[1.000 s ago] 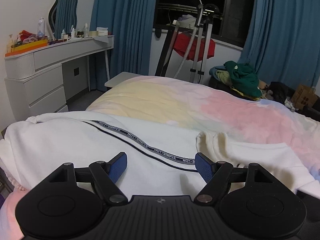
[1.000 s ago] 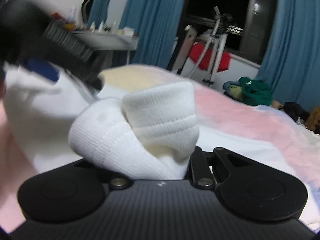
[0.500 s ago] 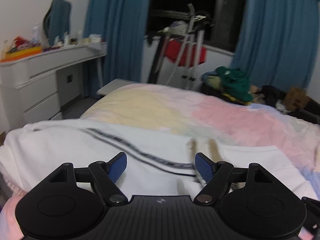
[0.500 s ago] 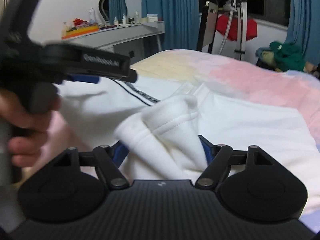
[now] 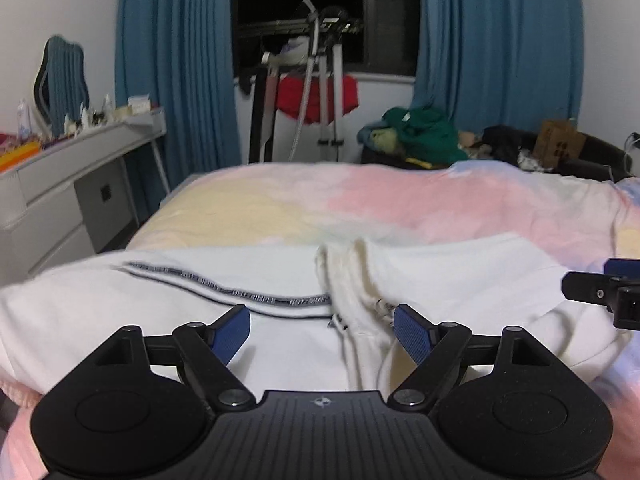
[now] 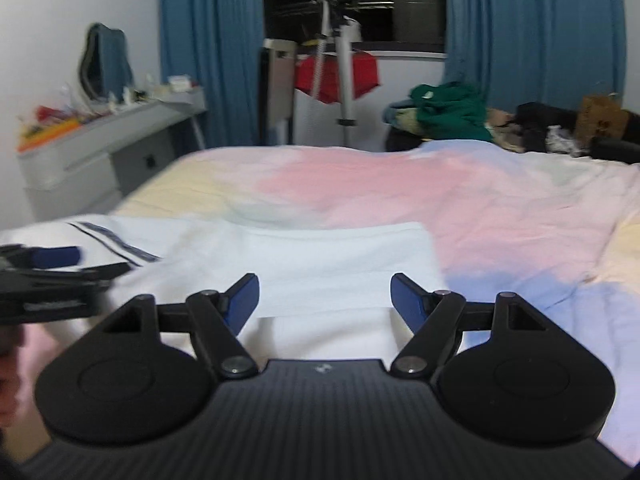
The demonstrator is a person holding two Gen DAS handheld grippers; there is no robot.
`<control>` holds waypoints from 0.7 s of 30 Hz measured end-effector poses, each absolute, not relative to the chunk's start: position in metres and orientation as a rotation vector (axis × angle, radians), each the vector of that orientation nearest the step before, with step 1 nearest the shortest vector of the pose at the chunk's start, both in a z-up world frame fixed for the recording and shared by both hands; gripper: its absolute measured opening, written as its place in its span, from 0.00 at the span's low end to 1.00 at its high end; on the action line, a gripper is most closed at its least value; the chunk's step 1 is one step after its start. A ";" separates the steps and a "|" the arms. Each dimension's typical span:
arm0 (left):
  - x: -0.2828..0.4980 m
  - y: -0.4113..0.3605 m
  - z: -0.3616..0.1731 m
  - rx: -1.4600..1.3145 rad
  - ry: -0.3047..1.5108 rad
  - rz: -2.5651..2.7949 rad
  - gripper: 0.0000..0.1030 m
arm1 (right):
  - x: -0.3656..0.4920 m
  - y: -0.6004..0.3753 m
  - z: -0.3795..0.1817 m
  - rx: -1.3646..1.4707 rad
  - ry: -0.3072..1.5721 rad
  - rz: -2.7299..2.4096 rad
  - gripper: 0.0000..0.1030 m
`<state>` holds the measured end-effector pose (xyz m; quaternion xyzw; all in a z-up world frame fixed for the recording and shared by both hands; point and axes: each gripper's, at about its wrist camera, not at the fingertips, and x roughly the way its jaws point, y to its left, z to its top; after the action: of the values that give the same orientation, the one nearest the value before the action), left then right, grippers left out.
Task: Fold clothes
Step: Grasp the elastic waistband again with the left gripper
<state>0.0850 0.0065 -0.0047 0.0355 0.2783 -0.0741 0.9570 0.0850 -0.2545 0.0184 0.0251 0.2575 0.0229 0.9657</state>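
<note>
A white garment (image 5: 160, 320) with a black lettered stripe (image 5: 224, 290) lies spread on the pastel bed cover (image 5: 400, 200). Its sleeve (image 5: 352, 280) is folded back across the body. My left gripper (image 5: 322, 322) hovers low over the garment, its jaws opening a little wider, and the pads press on nothing. In the right wrist view the white garment (image 6: 320, 256) lies flat with a straight far edge. My right gripper (image 6: 324, 292) stands open above it and holds nothing. The right gripper (image 5: 612, 284) shows at the right edge of the left view, and the left gripper (image 6: 48, 264) at the left edge of the right view.
A grey dresser (image 5: 60, 184) with bottles and a mirror stands left of the bed. Beyond the bed are a metal rack with a red cloth (image 5: 316, 92), a pile of green clothes (image 5: 424, 136), a cardboard box (image 5: 560, 146) and blue curtains (image 5: 176, 60).
The right gripper let go of the white cuff, opened wide and drew back up and to the right. The sleeve now lies on the garment. The left gripper shifted right.
</note>
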 end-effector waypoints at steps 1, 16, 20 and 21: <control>0.088 0.009 -0.007 0.059 0.583 -0.144 0.78 | 0.089 -0.256 0.013 0.052 0.540 0.030 0.72; 0.101 0.018 -0.024 0.090 0.657 -0.105 0.79 | 0.107 -0.260 -0.022 0.126 0.617 -0.065 0.72; 0.096 0.027 -0.015 0.058 0.665 -0.079 0.79 | 0.104 -0.259 -0.021 0.122 0.616 -0.070 0.72; 0.095 0.033 -0.012 0.036 0.671 -0.071 0.79 | 0.104 -0.259 -0.021 0.121 0.616 -0.071 0.72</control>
<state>0.0946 0.0330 -0.0123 0.0178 0.3293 -0.0348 0.9434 0.1035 -0.2588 -0.0212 0.0597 0.3029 -0.0350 0.9505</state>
